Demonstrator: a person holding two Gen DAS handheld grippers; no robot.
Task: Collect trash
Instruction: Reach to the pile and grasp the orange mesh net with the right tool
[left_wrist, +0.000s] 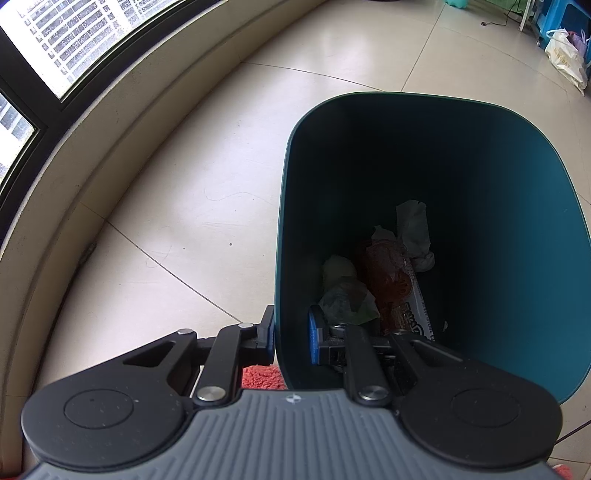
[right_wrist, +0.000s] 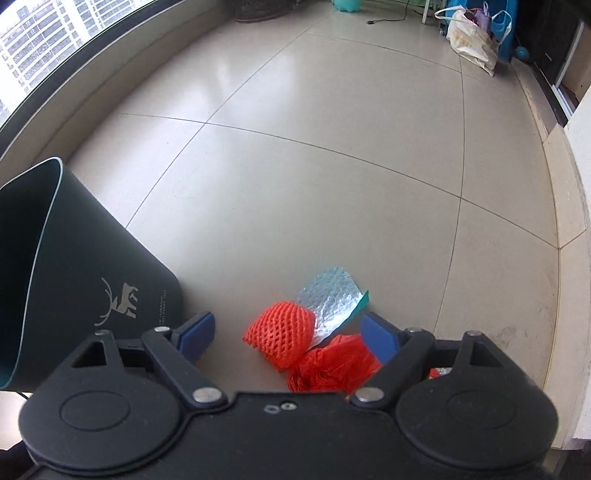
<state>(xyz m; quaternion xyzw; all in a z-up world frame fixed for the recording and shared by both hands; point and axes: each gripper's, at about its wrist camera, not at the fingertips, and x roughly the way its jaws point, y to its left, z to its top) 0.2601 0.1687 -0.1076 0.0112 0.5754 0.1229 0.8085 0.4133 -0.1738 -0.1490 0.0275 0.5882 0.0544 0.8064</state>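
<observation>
While the left gripper (left_wrist: 291, 334) sits clamped on the near wall of the teal bin (left_wrist: 535, 229), one blue pad is outside the wall and the other inside, pressed onto the rim edge. Bin mouth opens directly ahead of that gripper. Down at the bottom, past the inner pad: crumpled white tissue (left_wrist: 413, 232), a dark red mesh bag (left_wrist: 386, 273), a greenish crumpled wrapper (left_wrist: 343, 291) and a white printed wrapper (left_wrist: 419, 306). A bit of orange fuzzy fabric (left_wrist: 262, 376) shows under the left gripper, just outside the bin wall.

Right gripper (right_wrist: 288, 334) has its jaws spread wide with nothing pinched between them. It points steeply down at the tiled floor (right_wrist: 332, 166). Remaining trash lies right between and just ahead of its fingers: orange foam fruit net (right_wrist: 280, 334) roughly centred in the gap, red crumpled plastic bag (right_wrist: 332, 365) touching it on the right-finger side, silver foil sheet with a teal edge (right_wrist: 328, 299) just beyond both, its near end overlapping the red bag. Pads aren't touching any of it. Frame is slightly blurred.

From the right wrist view the bin (right_wrist: 92, 277) stands off to the left of the left finger, deer logo on its side facing the camera, well clear of the floor trash. Far ahead near the wall: a white shopping bag (right_wrist: 472, 40).
</observation>
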